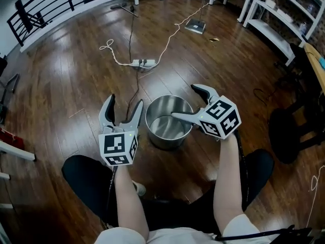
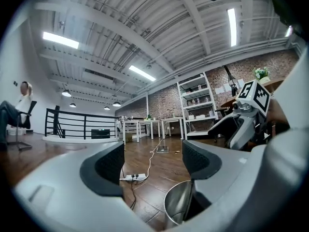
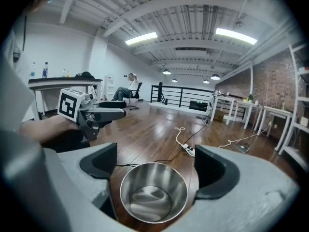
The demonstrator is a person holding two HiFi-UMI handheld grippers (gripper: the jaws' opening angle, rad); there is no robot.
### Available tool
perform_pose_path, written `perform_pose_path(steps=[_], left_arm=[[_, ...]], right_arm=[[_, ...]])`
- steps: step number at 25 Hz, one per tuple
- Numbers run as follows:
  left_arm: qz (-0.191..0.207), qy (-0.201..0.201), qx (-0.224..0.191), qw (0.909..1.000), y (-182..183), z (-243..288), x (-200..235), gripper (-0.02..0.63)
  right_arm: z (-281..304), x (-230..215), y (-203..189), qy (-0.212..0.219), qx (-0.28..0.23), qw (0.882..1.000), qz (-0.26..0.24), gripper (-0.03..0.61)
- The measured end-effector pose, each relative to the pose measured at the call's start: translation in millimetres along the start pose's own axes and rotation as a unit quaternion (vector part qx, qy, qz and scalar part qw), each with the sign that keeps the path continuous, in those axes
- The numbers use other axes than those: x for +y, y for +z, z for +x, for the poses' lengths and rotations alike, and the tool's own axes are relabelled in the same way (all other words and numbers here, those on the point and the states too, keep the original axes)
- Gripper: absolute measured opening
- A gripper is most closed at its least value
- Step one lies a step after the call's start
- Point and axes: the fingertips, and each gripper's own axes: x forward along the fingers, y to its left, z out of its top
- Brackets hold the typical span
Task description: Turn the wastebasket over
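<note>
The steel wastebasket (image 1: 168, 122) stands upright on the wooden floor, its mouth facing up and nothing inside it. My left gripper (image 1: 126, 103) hovers just to its left, open, with its nearer jaw close to the rim. My right gripper (image 1: 185, 101) is open at the basket's right side, one jaw reaching over the mouth and the other past the far rim. In the left gripper view the wastebasket (image 2: 179, 206) shows low right, partly behind a jaw of the open left gripper (image 2: 149, 166). In the right gripper view the wastebasket (image 3: 153, 192) lies below the wide gap of the right gripper (image 3: 154, 166).
A power strip (image 1: 142, 63) with cables trailing across the floor lies beyond the basket. A flat device (image 1: 195, 26) sits farther back. A black chair (image 1: 292, 131) stands to the right, white shelves (image 1: 284, 14) at the back right, a black railing (image 1: 51, 4) at the back left.
</note>
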Motion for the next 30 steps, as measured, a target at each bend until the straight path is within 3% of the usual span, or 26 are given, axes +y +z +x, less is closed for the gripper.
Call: perform_pose_path(steps=[5,11,16,18,22,27,30], left_arm=[[-0.001,0.006,0.013,0.9999,-17,7,17,0.400],[-0.014,0.028,0.035,0.9989,-47,11,34,0.394],[-0.025,0.041,0.049,0.9976,-69,12,46,0.393],[-0.028,0.044,0.058,0.9969,-77,13,51,0.393],[-0.041,0.053,0.069,0.9954,-88,15,59,0.388],[-0.045,0.055,0.073,0.9948,-95,16,61,0.388],[-0.045,0.058,0.074,0.9945,-96,16,64,0.388]], right_arm=[[53,19,-28,0.064,0.064,0.996,0.015,0.489],[114,77,-74,0.149,0.144,0.978,0.023,0.489],[153,109,-117,0.174,0.205,0.962,0.043,0.484],[165,117,-132,0.176,0.226,0.957,0.050,0.395],[185,128,-161,0.174,0.268,0.946,0.060,0.340],[195,117,-168,0.131,0.274,0.949,0.086,0.103],[194,111,-164,0.131,0.268,0.949,0.105,0.093]])
